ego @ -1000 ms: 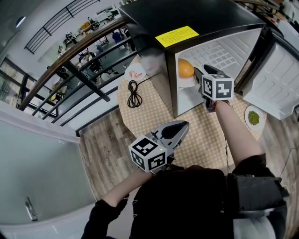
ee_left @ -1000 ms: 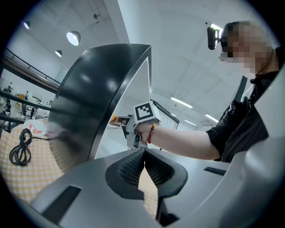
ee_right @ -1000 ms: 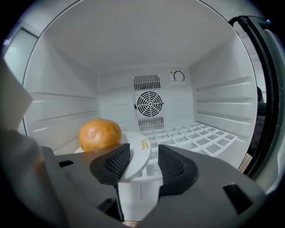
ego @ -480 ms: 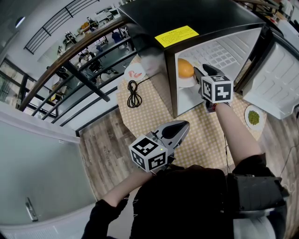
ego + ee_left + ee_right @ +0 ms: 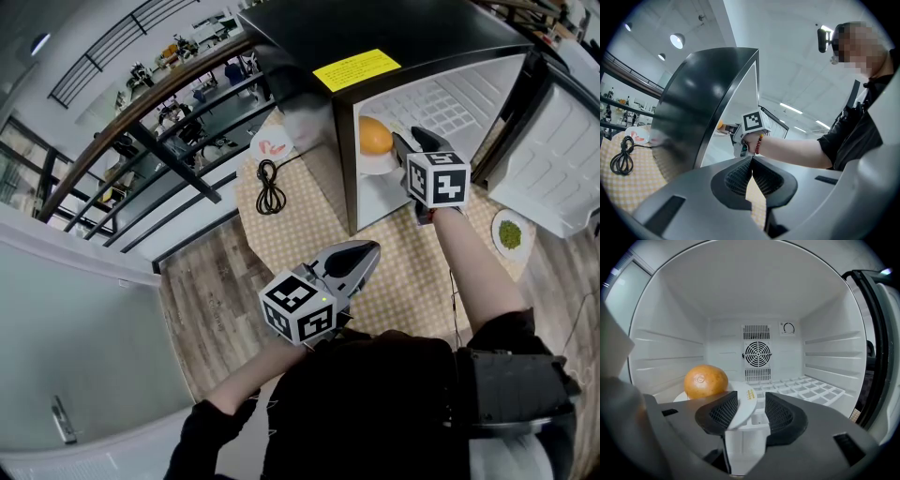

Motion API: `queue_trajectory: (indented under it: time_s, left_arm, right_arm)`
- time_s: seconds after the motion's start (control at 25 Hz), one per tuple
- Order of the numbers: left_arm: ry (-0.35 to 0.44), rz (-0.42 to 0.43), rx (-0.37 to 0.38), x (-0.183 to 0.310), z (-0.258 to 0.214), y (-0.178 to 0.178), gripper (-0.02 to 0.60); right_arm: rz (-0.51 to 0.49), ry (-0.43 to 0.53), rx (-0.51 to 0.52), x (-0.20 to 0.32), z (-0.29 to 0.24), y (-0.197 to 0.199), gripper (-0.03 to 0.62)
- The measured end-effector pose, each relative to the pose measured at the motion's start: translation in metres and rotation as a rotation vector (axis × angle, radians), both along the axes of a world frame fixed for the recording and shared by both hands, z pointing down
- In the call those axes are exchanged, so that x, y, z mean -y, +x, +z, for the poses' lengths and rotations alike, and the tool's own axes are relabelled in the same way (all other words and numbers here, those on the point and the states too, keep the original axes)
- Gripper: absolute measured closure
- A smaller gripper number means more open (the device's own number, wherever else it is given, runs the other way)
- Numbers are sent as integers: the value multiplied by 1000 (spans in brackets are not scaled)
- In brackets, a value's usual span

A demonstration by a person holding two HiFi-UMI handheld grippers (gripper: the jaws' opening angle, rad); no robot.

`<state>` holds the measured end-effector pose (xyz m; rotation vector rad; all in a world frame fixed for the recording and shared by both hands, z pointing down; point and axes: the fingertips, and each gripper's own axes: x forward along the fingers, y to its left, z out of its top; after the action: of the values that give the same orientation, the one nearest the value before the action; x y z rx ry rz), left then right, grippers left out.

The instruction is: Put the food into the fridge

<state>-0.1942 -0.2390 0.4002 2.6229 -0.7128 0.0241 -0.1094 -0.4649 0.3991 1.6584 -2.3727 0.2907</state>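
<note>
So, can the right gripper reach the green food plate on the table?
Probably yes. The right gripper, whose jaws have just been closing slightly with the white plate's rim between them, must first back out of the fridge. The green-food plate lies uncovered on the table beside the open door.

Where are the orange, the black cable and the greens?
orange [image 5: 706, 380], right gripper view, middle of the fruit.
cable [image 5: 270, 191], head view, middle of the coil.
greens [image 5: 509, 234], head view, centre of the green heap.
</note>
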Motion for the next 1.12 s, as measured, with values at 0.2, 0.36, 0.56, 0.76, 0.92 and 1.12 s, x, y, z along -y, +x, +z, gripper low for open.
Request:
queue_trajectory:
  time_s: [0.2,0.36,0.56,0.76,0.92,1.12]
  left_arm:
    - [-4,-1,2,-1,1,-1,569]
    - [-3,0,7,-3,0,-2,569]
    - [2,-17,12,-3,0,-8,569]
    - [8,-2,13,-6,-4,-6,569]
    - [31,23,10,-9,-12,-4,569]
    - [76,74,6,-16,-26,-1,569]
  right_arm:
    - [20,-1,40,1,0,6,405]
    - [47,6,58,2,-2,12,405]
    - [77,4,97,1,-3,20,406]
    - [115,39,158,-4,-13,32,487]
    - [138,78,183,-18,-27,39,523]
    - [168,125,196,-44,-48,49,546]
